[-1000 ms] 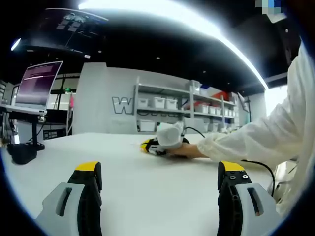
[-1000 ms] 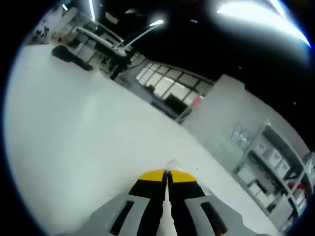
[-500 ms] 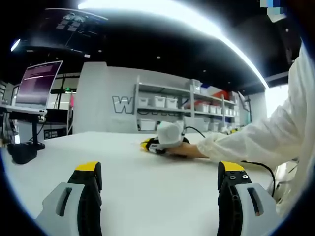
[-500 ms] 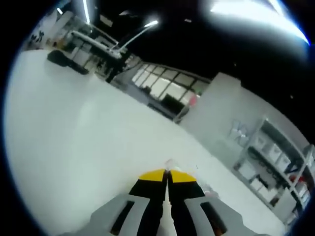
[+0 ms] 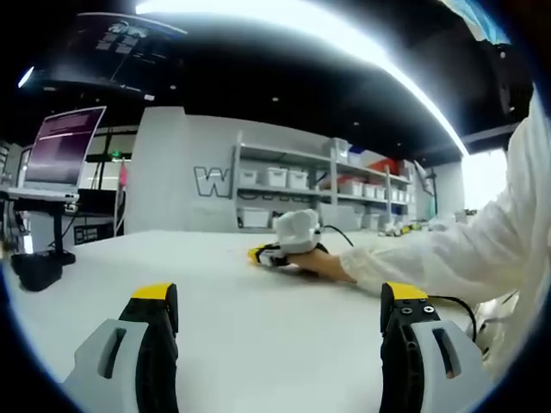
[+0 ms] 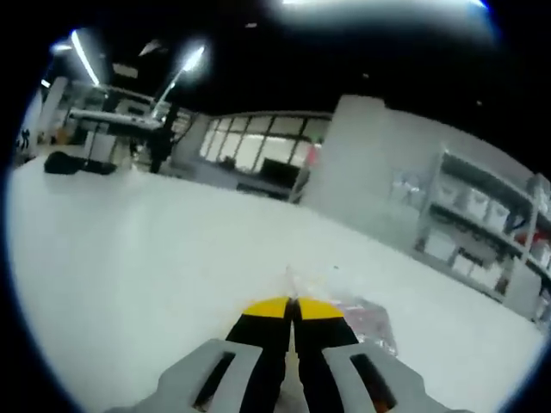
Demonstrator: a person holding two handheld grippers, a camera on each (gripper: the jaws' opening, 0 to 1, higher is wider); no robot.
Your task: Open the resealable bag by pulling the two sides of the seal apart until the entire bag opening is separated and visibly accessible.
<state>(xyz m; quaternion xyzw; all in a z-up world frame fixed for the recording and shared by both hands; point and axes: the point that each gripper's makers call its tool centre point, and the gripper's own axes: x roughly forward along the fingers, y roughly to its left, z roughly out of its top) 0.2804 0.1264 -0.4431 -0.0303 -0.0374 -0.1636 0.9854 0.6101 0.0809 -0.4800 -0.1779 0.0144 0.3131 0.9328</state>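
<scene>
Since a second ago our right gripper (image 6: 293,303) has rolled level and dipped toward the white tabletop (image 6: 129,258), so the clear resealable plastic bag (image 6: 357,318) with reddish contents now shows just past its yellow-tipped black jaws; these are pressed together, pinching what we take for a thin clear edge of that bag, with the rest of the bag lying to the right of the tips. Our left gripper (image 5: 280,301) has stayed put, its jaws spread wide and holding nothing, low over the table. From its view the right gripper (image 5: 280,249), wrapped in a hand (image 5: 323,262) out of a white sleeve (image 5: 456,258), sits well ahead and slightly right. We judge the bag's free side lies forward of the left jaws, so the left must travel across to it
</scene>
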